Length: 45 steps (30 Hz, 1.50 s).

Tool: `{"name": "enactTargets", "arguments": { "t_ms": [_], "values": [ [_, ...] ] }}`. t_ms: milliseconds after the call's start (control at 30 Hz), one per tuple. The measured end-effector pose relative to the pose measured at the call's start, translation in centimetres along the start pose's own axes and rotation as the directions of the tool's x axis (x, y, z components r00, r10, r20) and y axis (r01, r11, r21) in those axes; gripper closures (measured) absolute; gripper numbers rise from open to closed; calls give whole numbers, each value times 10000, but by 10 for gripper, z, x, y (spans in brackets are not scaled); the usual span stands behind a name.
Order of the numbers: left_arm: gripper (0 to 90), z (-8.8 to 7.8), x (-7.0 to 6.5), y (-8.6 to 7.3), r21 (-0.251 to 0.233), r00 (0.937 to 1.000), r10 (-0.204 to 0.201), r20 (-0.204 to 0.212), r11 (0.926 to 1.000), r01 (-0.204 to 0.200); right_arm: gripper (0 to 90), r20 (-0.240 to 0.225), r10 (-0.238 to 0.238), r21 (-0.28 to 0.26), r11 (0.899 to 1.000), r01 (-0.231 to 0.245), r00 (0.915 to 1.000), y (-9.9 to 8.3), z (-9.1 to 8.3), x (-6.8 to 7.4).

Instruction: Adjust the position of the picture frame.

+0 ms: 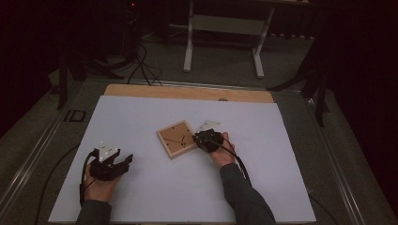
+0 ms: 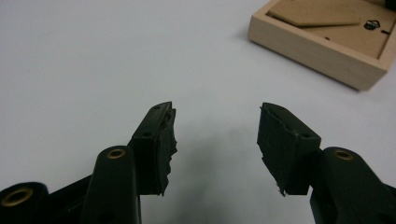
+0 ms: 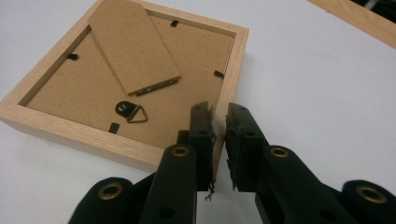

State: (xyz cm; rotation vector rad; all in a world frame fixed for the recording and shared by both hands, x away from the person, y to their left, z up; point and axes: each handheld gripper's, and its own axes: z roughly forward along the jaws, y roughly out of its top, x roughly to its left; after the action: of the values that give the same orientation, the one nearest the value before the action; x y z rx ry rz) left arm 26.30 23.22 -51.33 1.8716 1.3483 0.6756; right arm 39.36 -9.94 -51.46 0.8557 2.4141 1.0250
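The picture frame (image 3: 126, 79) is gripped on its right rail by the right gripper (image 3: 219, 122). The left gripper (image 2: 215, 135), at eight o'clock from the frame, is held open on the white sheet (image 1: 155, 187).

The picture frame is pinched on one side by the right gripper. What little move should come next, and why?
Probably bring the left gripper over to the picture frame's free side. The right gripper is shut on one wooden edge, with the frame lying face down on the white sheet. The left one is open over bare sheet, so it is free to steady the frame.
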Motion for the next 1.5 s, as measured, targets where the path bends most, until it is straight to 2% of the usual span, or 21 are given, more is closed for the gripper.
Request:
{"name": "enactTargets", "arguments": {
  "t_ms": [200, 500, 700, 933, 1067, 1267, 1333, 1500],
  "values": [
    [459, 0, 0, 0, 47, 10000, 9, -3, 10000, -9, 810, -344, -537, 44, 9985, 539, 9980, 2, -1, 9],
    [459, 1, 0, 0, 71, 10000, 15, -4, 10000, -15, 810, -862, -1018, 47, 9947, 1026, 9911, 2, -4, 21],
    [460, 1, 0, 0, 57, 10000, 5, 12, 10000, -5, 810, -1247, -1416, 7, 9897, 1428, 9820, 3, -5, 30],
    [469, 2, -1, 0, 133, 9999, 89, 60, 9999, -90, 808, -1592, -2211, -93, 9749, 2225, 9622, 4, -7, 43],
    [484, 2, -1, 0, 130, 9999, 107, 116, 9999, -109, 808, -1748, -2180, -171, 9757, 2185, 9602, 4, -7, 45],
    [543, 4, -1, 1, 159, 9994, 154, 295, 9997, -158, 778, -1650, -1815, -188, 9833, 1809, 9695, 4, -9, 47],
    [566, 5, -1, 1, 189, 9993, 187, 329, 9996, -193, 776, -1700, -1532, -313, 9882, 1501, 9734, 4, -14, 48],
    [636, 10, -3, 3, 242, 9976, 471, 503, 9985, -484, 771, -1718, -1388, -583, 9897, 1306, 9753, -1, -28, 53]
  ]
}}
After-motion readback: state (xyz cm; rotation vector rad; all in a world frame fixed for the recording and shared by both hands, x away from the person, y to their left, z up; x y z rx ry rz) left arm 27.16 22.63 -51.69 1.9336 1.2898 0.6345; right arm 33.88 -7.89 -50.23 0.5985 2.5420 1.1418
